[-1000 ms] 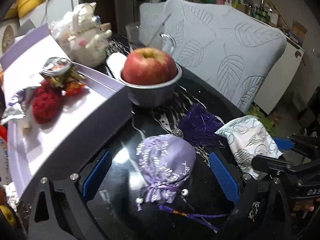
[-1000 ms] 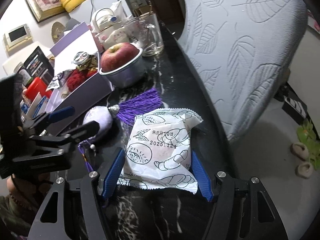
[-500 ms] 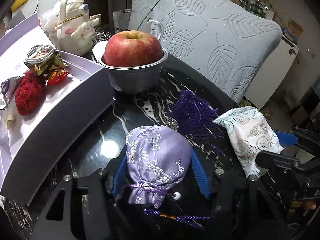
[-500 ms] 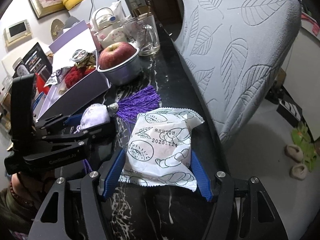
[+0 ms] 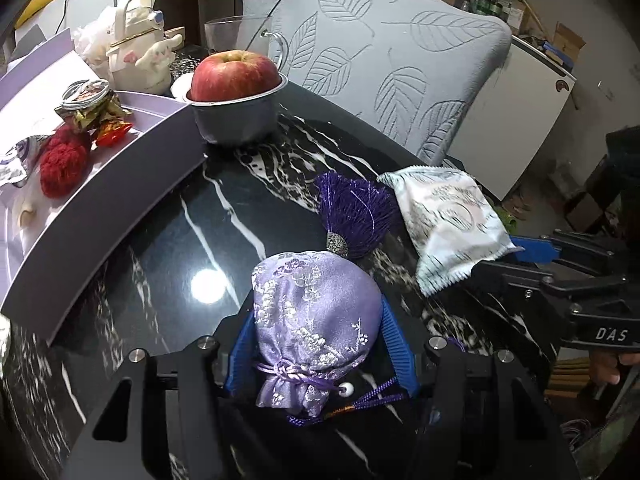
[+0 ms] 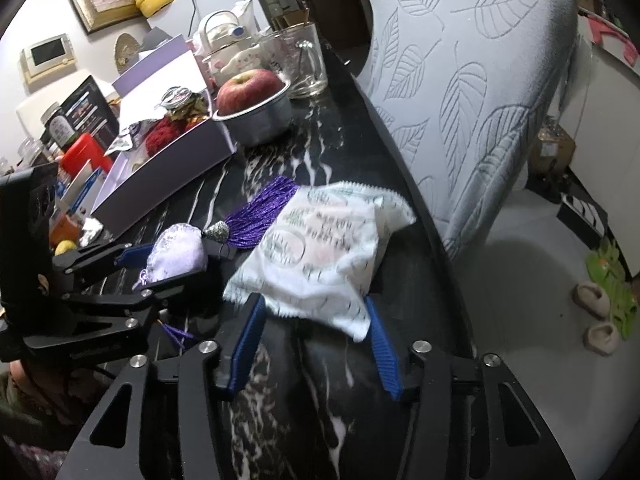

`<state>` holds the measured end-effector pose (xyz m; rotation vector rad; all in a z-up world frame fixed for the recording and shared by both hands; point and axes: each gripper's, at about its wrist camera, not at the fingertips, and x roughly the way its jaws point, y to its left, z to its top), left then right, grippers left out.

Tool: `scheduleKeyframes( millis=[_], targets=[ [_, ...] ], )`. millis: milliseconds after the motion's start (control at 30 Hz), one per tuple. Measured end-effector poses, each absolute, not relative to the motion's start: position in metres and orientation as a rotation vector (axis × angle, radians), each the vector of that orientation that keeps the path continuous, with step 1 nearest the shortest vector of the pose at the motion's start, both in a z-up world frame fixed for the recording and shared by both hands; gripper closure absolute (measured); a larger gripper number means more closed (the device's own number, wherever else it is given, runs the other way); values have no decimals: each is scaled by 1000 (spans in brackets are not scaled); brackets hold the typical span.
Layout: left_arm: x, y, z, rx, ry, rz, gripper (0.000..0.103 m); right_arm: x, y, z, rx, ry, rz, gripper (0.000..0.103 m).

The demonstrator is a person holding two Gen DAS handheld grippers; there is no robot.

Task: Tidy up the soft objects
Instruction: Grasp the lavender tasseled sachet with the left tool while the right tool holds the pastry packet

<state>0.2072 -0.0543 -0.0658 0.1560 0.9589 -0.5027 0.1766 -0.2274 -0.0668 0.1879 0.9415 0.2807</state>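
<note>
Jaws of both tongs had just been closing: the left gripper (image 5: 318, 350) was clamped on the lilac embroidered drawstring sachet (image 5: 314, 320), the right gripper (image 6: 316, 336) on the white printed snack packet (image 6: 320, 256); both soft items seemed ready for lifting.

Left gripper (image 5: 318, 344) angled down at the table, blue pads pressed to both sides of a lilac pouch (image 5: 316, 312). Right gripper (image 6: 316, 340) tilted down alongside, jaws just drawn closer, pinching the near edge of a white packet (image 6: 320, 256). Fingertips of a hand (image 5: 606, 366) behind the right gripper.
</note>
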Motion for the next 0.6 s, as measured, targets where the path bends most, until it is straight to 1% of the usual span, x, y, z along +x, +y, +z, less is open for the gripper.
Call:
scheduleKeyframes(
  millis=[133, 167, 200, 267, 333, 433, 600],
  targets=[
    [203, -51, -64, 158, 954, -492, 45, 169, -230, -70, 195, 937, 270, 53],
    [199, -50, -63, 157, 950, -484, 46, 168, -231, -69, 197, 922, 260, 50],
    [198, -48, -63, 150, 948, -478, 46, 168, -231, -69, 197, 909, 248, 34],
    [199, -46, -62, 140, 947, -466, 45, 170, -230, -66, 193, 884, 200, 12],
    [197, -44, -61, 135, 943, -455, 46, 173, -227, -62, 195, 851, 195, 11],
    [198, -39, -59, 130, 929, -432, 46, 185, -221, -62, 200, 843, 183, 6],
    [204, -29, -59, 107, 930, -393, 46, 209, -218, -74, 229, 901, 158, 5]
  ],
)
